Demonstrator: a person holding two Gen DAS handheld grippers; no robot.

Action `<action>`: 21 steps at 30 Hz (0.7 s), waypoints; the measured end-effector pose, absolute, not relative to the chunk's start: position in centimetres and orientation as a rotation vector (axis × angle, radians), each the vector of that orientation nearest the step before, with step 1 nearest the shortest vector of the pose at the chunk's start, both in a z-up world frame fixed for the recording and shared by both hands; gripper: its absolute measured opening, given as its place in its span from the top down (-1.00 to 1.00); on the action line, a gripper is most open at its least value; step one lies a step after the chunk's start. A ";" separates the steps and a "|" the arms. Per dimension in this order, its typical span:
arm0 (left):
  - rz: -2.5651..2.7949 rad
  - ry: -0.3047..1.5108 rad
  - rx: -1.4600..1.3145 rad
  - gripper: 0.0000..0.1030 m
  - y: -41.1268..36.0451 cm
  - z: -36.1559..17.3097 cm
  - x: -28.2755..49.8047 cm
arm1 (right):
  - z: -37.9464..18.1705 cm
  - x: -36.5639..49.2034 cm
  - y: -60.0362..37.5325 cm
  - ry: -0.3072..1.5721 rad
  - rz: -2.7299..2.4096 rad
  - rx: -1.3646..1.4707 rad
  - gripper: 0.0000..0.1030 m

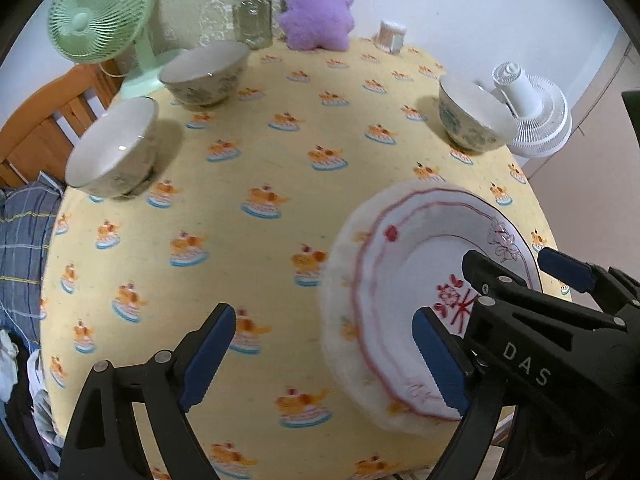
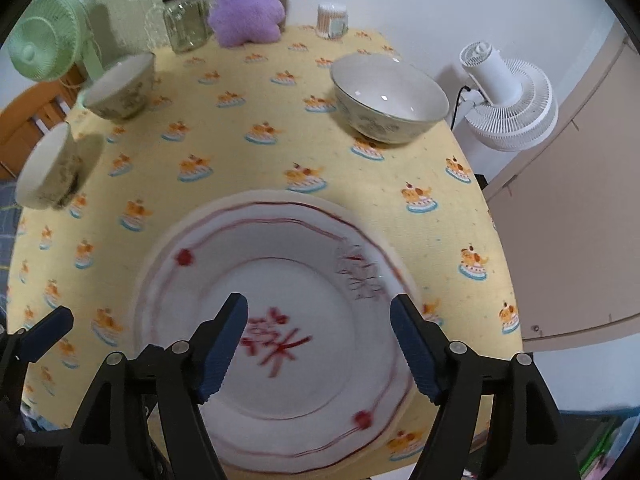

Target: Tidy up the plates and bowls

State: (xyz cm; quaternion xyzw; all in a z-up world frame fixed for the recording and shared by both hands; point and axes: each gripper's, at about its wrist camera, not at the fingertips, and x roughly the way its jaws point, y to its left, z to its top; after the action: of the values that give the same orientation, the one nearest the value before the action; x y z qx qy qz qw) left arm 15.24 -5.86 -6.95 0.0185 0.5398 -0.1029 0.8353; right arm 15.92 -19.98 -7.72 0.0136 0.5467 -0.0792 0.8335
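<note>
- The right gripper (image 2: 318, 346) has its blue fingers (image 2: 222, 346) spread, nothing pinched between them; they hang over the middle of the red-patterned plate (image 2: 288, 280), apparently clear of it.
- The left gripper (image 1: 324, 356) also has its fingers (image 1: 208, 354) spread and empty; its left finger is over bare cloth, its right finger over the plate's near-left rim, so it stands just beside the right gripper.
- The plate lies flat at the near right of the desk (image 2: 240, 160), close to the near edge; a second pale rim seems to show under it, so it may rest on another plate, though blur keeps me from being sure; judged so, this spot serves as the plate stack.
- Three bowls remain apart: the near-left bowl (image 1: 114, 152) by the left edge, the far-left bowl (image 1: 206, 72) beyond it, and the right bowl (image 2: 390, 96) at the far right; gathering them looks like the work still left.
- The middle of the desk is open, so little blocks a reach to any bowl.
- At the far edge stand a glass jar (image 1: 252, 16), a purple plush (image 1: 318, 4) and a small cup (image 1: 392, 34); a green fan (image 1: 100, 16) sits far left, close behind the far-left bowl, and a white fan (image 2: 508, 100) stands off the desk beside the right bowl; both call for care.
</note>
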 end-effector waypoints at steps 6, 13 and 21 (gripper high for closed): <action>-0.213 1.092 0.050 -0.77 -1.3 -5.3 15.3 | -6.0 15.6 -15.7 1.119 -0.169 0.074 -0.49; -0.180 1.021 0.071 -0.75 5.0 -3.8 16.0 | -4.3 15.7 -10.1 1.055 -0.180 0.112 -0.49; -0.098 0.961 0.057 -0.60 10.3 -2.3 18.5 | -2.0 18.0 -4.0 0.976 -0.140 0.087 -0.49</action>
State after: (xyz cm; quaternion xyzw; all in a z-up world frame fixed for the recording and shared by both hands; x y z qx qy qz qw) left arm 18.46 10.28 -2.30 0.0273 0.4619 -0.0472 0.8852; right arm 18.04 -3.96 -1.99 0.0418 0.4683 -0.0671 0.8800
